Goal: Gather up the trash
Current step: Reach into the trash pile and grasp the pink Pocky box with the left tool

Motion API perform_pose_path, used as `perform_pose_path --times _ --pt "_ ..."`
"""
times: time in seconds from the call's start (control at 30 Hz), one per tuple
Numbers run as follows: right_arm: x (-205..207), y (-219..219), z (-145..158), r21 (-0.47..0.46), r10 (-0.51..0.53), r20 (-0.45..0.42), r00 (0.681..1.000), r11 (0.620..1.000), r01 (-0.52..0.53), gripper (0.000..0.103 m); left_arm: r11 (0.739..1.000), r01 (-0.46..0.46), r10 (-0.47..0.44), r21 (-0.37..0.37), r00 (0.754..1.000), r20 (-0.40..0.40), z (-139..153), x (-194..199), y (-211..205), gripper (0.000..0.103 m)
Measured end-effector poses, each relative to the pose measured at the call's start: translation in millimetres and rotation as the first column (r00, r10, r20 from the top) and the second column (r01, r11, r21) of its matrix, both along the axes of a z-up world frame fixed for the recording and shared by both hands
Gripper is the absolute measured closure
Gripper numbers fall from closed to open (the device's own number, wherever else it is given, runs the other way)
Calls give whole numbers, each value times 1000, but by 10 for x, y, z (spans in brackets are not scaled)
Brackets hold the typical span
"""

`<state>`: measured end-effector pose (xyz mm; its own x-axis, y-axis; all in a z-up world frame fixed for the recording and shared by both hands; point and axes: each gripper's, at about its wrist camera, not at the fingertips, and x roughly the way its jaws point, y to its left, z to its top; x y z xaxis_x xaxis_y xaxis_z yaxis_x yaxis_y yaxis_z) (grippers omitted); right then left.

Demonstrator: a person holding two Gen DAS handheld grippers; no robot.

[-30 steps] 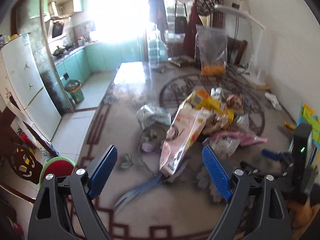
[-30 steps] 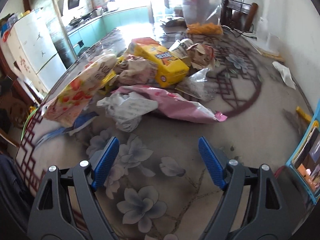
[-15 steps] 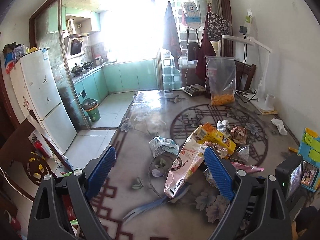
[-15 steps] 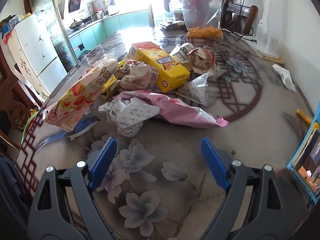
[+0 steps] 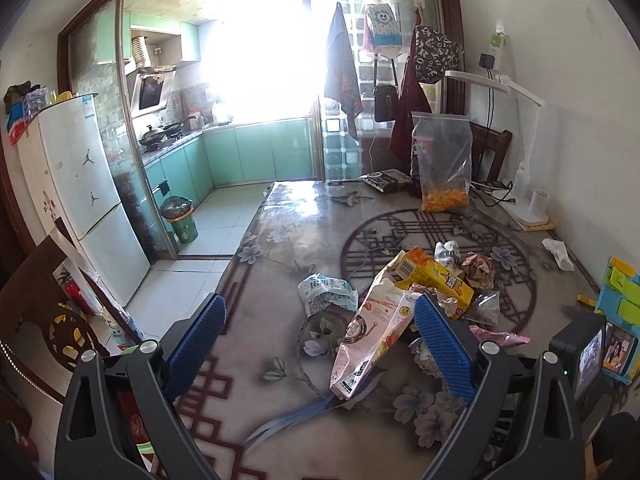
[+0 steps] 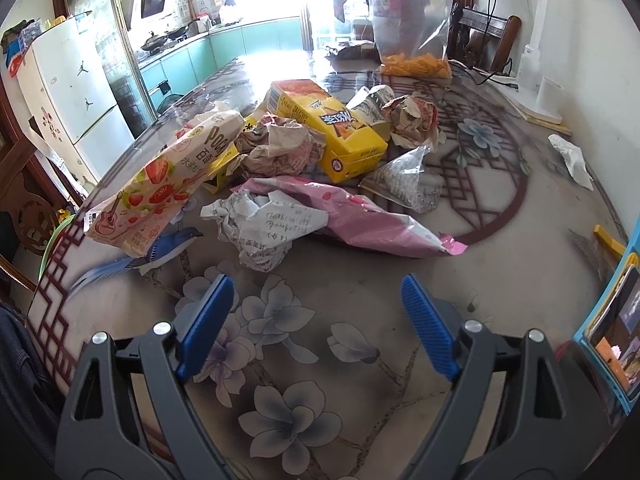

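A heap of trash lies on the flower-patterned table (image 6: 280, 412): a strawberry snack bag (image 6: 160, 188), a yellow box (image 6: 332, 128), a pink wrapper (image 6: 360, 216), crumpled paper (image 6: 264, 228) and brown paper balls (image 6: 412, 120). My right gripper (image 6: 316, 316) is open and empty, low over the table just short of the crumpled paper. My left gripper (image 5: 320, 340) is open and empty, held high and back from the heap. In the left wrist view the snack bag (image 5: 368, 332), the yellow box (image 5: 436, 276) and a blue-white wrapper (image 5: 324, 292) show.
A clear bag with orange snacks (image 5: 444, 168) and a white desk lamp (image 5: 524, 140) stand at the table's far end. A white tissue (image 6: 572, 160) lies at the right. A green trash bin (image 5: 180, 220) stands on the kitchen floor by the fridge (image 5: 84, 200).
My left gripper has risen and pulled back, so the whole table and kitchen now show. My right gripper has drawn back slightly from the heap. Both stay open.
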<state>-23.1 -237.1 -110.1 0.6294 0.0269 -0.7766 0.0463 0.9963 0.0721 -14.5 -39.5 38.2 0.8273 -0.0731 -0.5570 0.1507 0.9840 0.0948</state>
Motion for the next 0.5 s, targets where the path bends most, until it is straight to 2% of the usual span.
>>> perform_pose_path --times 0.13,0.33,0.5 --pt "5 -41 6 -17 -29 -22 999 999 29 17 995 40 -37 88 999 -37 -318 81 -101 10" --pt "0 -115 29 -49 -69 -32 997 997 67 17 987 56 -35 152 990 -139 -834 271 -238 10" --pt "20 -123 10 -62 -58 -37 998 997 56 17 976 77 -42 205 985 -169 -1052 443 -380 10"
